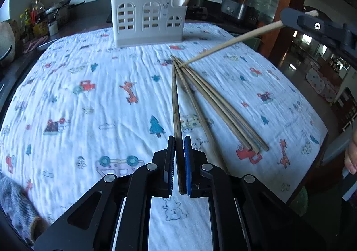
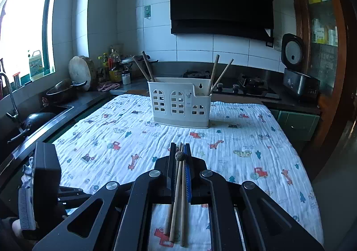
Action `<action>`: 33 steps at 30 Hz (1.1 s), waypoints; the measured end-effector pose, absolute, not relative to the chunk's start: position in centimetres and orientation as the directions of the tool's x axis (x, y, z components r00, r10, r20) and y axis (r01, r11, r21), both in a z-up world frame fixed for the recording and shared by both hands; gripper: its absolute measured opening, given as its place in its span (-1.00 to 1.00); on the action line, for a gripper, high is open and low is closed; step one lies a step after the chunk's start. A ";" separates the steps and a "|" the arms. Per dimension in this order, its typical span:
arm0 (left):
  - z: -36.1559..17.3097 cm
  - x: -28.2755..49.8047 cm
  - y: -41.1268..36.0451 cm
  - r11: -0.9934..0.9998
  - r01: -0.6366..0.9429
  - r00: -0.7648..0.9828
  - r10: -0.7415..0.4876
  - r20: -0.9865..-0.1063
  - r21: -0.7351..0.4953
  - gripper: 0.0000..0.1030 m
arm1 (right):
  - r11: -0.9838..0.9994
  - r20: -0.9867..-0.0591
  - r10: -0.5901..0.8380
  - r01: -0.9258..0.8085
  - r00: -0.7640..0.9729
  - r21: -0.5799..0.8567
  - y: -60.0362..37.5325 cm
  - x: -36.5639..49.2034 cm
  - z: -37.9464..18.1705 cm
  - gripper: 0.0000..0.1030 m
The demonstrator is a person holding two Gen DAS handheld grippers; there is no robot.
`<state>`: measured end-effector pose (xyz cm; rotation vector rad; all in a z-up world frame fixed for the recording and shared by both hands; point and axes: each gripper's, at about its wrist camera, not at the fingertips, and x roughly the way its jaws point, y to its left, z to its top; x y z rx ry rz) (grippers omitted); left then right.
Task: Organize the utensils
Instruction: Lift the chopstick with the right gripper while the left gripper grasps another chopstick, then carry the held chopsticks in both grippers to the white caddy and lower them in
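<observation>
Several wooden chopsticks lie fanned on the patterned cloth, tips meeting toward the far side. My left gripper is shut on the near end of one chopstick of the pile. My right gripper is shut on a chopstick; in the left wrist view it shows at the upper right, holding that chopstick slanted, its tip touching the pile's tips. A white utensil holder stands at the far side with chopsticks upright in it; it also shows in the right wrist view.
The cloth covers the table. Behind are a dark counter with bottles, a sink with a pan, a stove and an open rice cooker. A wooden cabinet stands at right.
</observation>
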<state>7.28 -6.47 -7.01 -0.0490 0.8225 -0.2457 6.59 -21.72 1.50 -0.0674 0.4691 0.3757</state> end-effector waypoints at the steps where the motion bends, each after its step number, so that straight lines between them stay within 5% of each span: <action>1: -6.2 7.2 -6.1 0.971 0.197 0.667 -0.235 -0.707 -0.136 -0.86 | 0.928 -0.451 0.341 -0.372 0.825 0.021 -21.8 6.9 1.9 -0.87; 33: 17.7 20.9 -2.9 0.947 0.319 0.834 -0.299 -0.463 -0.037 -0.88 | 0.884 -0.514 0.388 -0.466 0.765 -0.026 -20.5 23.3 17.5 -0.87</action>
